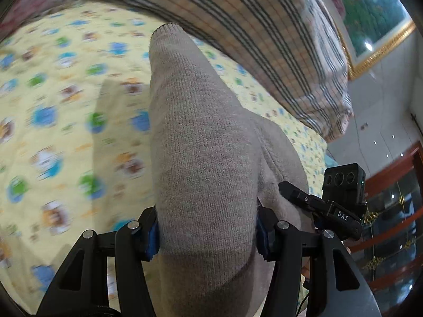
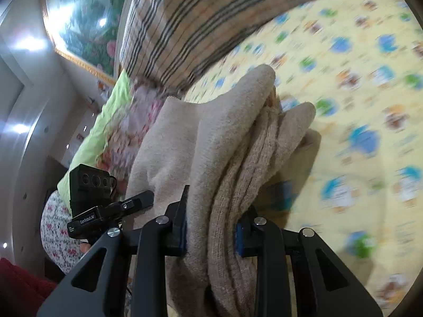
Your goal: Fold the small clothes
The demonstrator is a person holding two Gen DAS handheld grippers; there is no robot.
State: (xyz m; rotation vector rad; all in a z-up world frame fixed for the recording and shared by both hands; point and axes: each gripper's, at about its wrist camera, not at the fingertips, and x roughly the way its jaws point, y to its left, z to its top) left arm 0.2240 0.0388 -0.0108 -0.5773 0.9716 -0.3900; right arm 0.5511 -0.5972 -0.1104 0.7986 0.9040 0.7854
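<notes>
A beige knitted garment [image 1: 201, 142] hangs in the air between both grippers, above a yellow cartoon-print bedsheet [image 1: 53, 111]. My left gripper [image 1: 207, 233] is shut on a thick fold of it; the cloth fills the space between the blue pads and drapes forward. In the right wrist view the same garment [image 2: 211, 145] shows bunched in several layers, and my right gripper [image 2: 211, 233] is shut on it. The other gripper shows in each view, at the right of the left view [image 1: 325, 208] and at the left of the right view [image 2: 111, 208].
A striped plaid quilt [image 1: 251, 26] lies folded along the far side of the bed. A framed picture [image 2: 82, 26] hangs on the wall. A green and floral blanket [image 2: 111, 121] lies beyond the garment. The sheet [image 2: 357, 79] is blurred by motion.
</notes>
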